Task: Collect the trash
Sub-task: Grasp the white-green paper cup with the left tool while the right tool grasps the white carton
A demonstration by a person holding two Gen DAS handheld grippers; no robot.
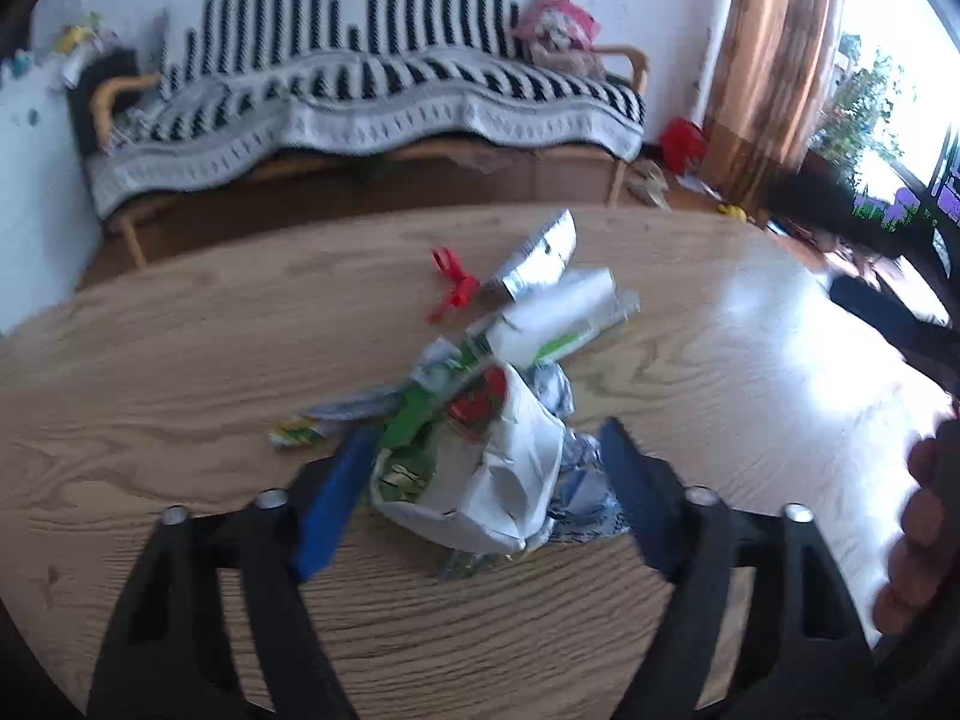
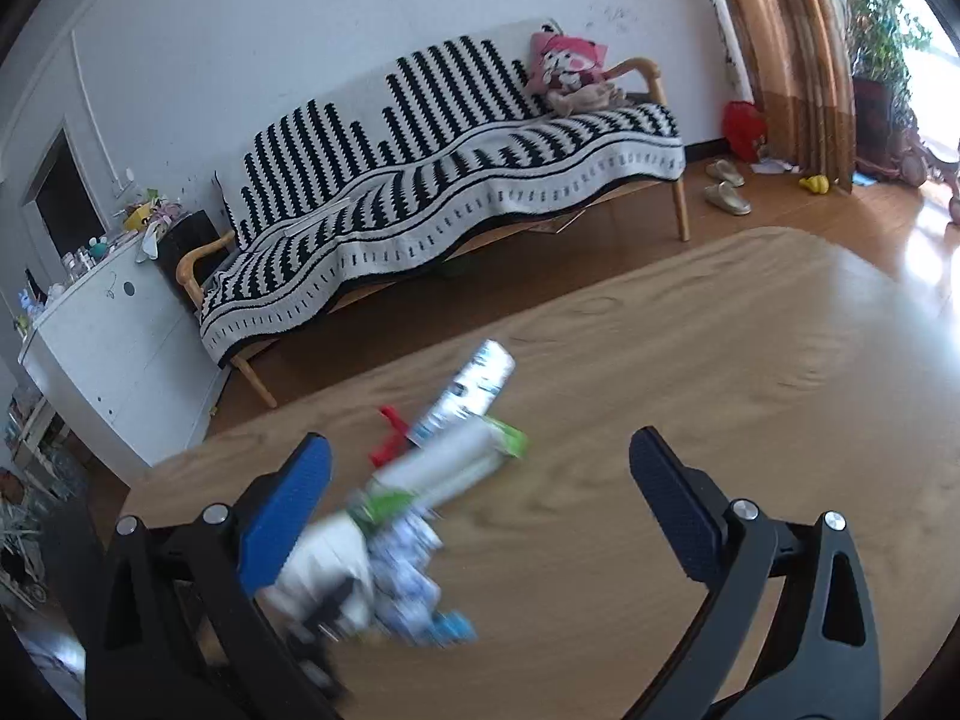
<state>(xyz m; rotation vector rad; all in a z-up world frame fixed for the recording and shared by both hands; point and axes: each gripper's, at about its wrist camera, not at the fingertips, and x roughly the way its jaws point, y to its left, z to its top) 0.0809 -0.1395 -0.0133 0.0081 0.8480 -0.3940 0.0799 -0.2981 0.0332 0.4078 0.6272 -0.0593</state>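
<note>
A pile of trash (image 1: 480,420) lies mid-table: crumpled white paper (image 1: 516,480), green and red wrappers (image 1: 414,414), a silver foil pack (image 1: 534,258), a white tube-like wrapper (image 1: 558,312) and a red plastic piece (image 1: 453,288). My left gripper (image 1: 489,429) straddles the near end of the pile, its blue pads (image 1: 336,498) on either side of the white paper, which rests on the table. My right gripper (image 2: 480,438) hangs wide open above the table, with the blurred trash (image 2: 432,480) under and left of its gap. No pad of it touches anything.
The trash sits on an oval wooden table (image 1: 180,390). A person's hand (image 1: 924,528) shows at the right edge. Behind stand a sofa with a striped black-and-white throw (image 2: 450,198), a white cabinet (image 2: 120,354), an orange curtain (image 2: 792,60) and slippers (image 2: 726,186) on the floor.
</note>
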